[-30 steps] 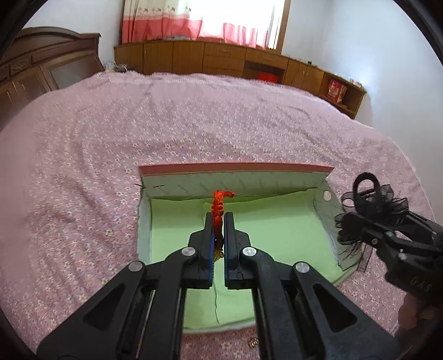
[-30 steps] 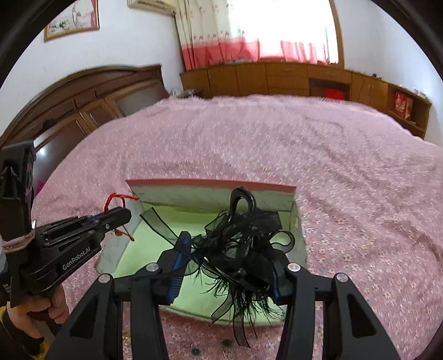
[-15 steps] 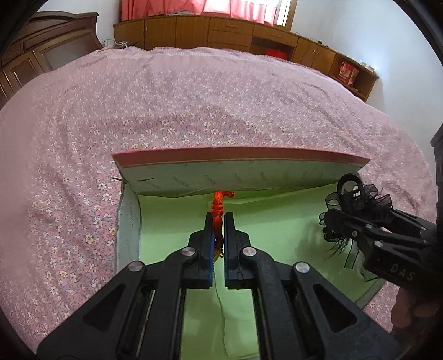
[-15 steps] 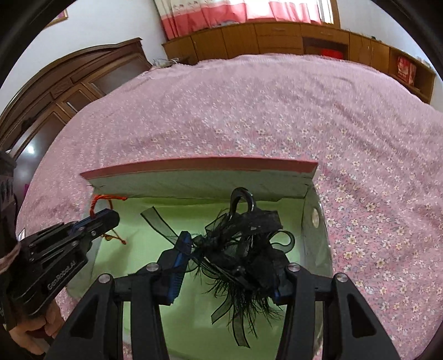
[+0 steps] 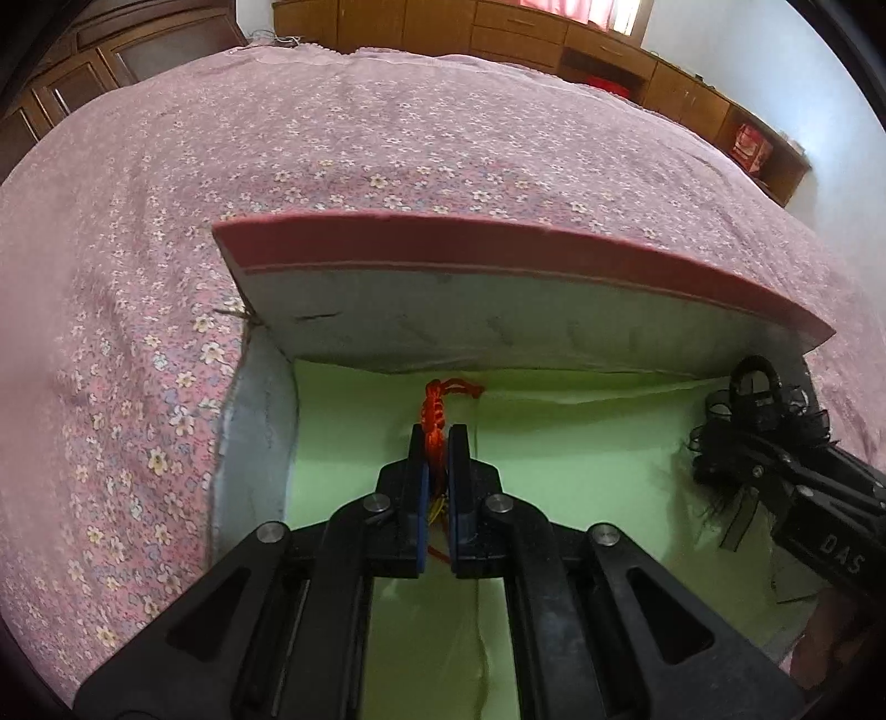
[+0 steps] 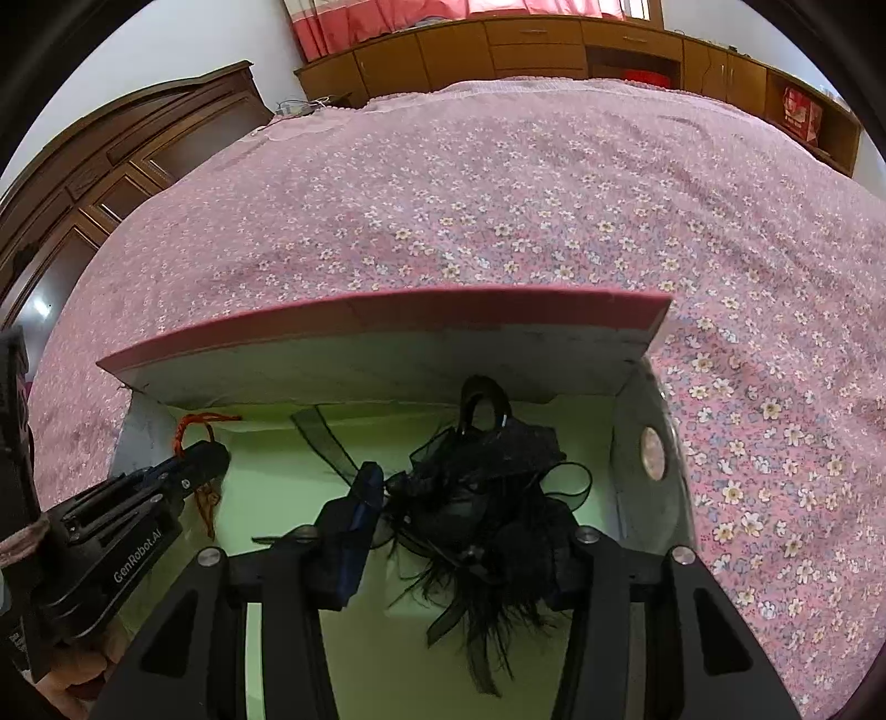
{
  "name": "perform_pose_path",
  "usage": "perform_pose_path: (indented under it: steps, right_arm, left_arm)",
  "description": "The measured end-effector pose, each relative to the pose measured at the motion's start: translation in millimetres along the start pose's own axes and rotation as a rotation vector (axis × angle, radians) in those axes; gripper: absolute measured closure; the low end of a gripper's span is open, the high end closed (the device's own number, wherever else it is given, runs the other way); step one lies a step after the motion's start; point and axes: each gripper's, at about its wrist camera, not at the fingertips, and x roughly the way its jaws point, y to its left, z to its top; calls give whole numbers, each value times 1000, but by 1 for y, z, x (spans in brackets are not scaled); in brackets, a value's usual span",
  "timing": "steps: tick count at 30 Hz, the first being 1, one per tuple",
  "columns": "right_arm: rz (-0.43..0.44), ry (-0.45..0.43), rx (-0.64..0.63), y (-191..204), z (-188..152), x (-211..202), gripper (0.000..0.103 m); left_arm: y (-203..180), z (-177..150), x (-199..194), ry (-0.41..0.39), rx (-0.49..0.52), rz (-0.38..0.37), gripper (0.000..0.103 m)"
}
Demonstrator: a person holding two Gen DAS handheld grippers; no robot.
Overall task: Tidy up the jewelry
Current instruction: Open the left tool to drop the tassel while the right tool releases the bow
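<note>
An open box (image 5: 498, 327) with a pink-edged lid and green lining (image 5: 581, 443) lies on the bed; it also shows in the right wrist view (image 6: 387, 360). My left gripper (image 5: 437, 437) is shut on a red knotted cord (image 5: 434, 410) and holds it inside the box near the back wall. From the right wrist view, the left gripper (image 6: 213, 451) holds the cord (image 6: 188, 432) at the box's left. My right gripper (image 6: 470, 498) is shut on a black lace and feather hair clip (image 6: 493, 487), low inside the box at its right; the clip also shows in the left wrist view (image 5: 753, 410).
The pink floral bedspread (image 5: 387, 155) surrounds the box. A dark wooden headboard (image 6: 111, 171) stands at the left. Wooden cabinets (image 6: 554, 44) line the far wall, with a red item (image 5: 750, 147) on a shelf at the right.
Both grippers have moved forward and down into the box, each still holding its item. The box fills more of both views now.
</note>
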Motion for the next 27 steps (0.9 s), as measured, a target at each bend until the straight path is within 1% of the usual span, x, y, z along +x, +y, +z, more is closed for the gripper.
perform_pose_path:
  steps: [5,9,11,13,14,15,17,19,22,27]
  right_arm:
    - [4,-2,7,-3,1,4,53]
    - [-5,1,7,-3,1,6,51]
    - [-5,3,2,-2,1,5,50]
    - [1,5,-3,-1,1,5,47]
    - [10,5,-5,-1,1,4,44]
    - [18,3,-6,0,1,3,43]
    - [34,-9,-12,2,0,-2,36]
    - [41,-27,-23,6,-1,-8,32]
    - [36,-55,-35,7,-1,-19,29]
    - [49,-88,-25,1,-2,-36,28]
  left_arm:
    - [-3,0,0,-11,14,6,103]
    - [-2,1,1,-17,3,-15,103]
    - [6,-1,4,-21,1,-29,96]
    - [6,-1,1,-23,9,-41,89]
    - [5,-1,-2,-26,16,-45,84]
    - [3,-2,-4,-30,24,-45,82]
    - [1,-2,-10,-43,42,-43,73]
    - [-4,-2,-16,-55,47,-38,69]
    - [-3,-2,-24,-64,40,-59,68]
    - [-1,-3,-39,-75,43,-73,67]
